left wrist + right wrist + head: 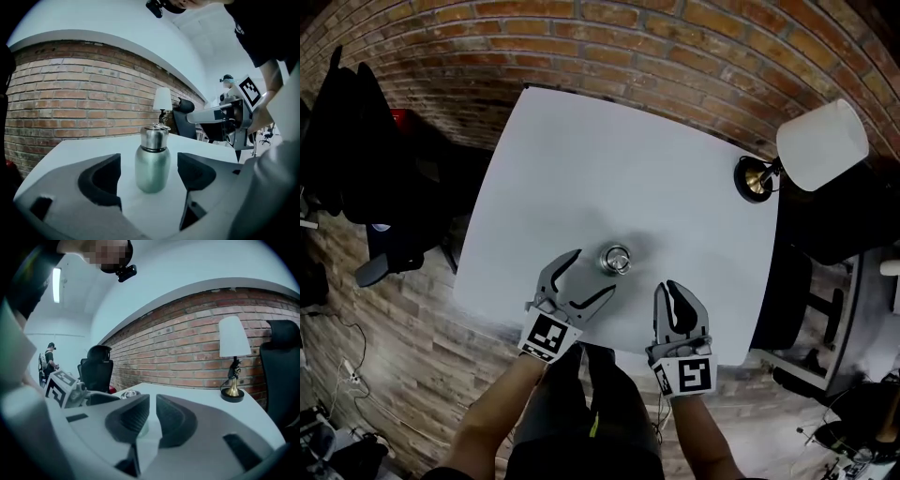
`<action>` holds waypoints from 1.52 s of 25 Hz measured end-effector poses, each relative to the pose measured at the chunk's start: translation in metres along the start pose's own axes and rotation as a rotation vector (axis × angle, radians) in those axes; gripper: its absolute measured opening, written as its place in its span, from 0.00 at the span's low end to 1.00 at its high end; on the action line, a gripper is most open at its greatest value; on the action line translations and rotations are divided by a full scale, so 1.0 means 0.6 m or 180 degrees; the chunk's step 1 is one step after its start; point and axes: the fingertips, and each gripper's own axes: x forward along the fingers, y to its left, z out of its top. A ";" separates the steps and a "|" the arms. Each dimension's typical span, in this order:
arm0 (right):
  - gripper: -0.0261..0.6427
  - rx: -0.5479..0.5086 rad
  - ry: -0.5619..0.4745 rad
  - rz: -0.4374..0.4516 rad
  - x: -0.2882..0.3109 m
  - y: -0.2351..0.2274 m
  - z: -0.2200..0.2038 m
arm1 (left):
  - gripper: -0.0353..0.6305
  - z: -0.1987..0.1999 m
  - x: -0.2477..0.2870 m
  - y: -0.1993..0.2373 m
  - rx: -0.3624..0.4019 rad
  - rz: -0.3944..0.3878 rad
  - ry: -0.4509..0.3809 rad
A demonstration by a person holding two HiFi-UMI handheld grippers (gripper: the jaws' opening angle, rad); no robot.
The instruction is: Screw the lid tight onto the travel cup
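here, one travel cup [617,260], one lamp [818,146], left tongs [595,272], right tongs [673,287]

Both handheld things, the left gripper [595,271] and right gripper [672,286], are chunky light-grey plastic with black pads [101,180] inside and a black-and-white marker cube [547,336] at the back, and the person's wearing a black short-sleeved top [262,28].

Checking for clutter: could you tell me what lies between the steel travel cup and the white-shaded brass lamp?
Head view: only bare white tabletop between steel cup and brass lamp.
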 end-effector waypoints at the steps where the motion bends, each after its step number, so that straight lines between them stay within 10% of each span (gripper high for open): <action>1: 0.10 0.0015 0.0016 -0.0054 -0.006 -0.004 0.004 | 0.63 0.002 -0.006 0.001 0.0010 -0.0006 0.0026; 7: 0.08 0.0084 0.0095 -0.0373 -0.053 -0.036 0.031 | 0.14 0.013 -0.040 -0.005 0.0009 -0.0057 0.0108; 38: 0.06 -0.0165 -0.1015 -0.0903 -0.218 -0.155 0.368 | 0.09 0.445 -0.213 0.056 0.0362 0.0592 -0.1100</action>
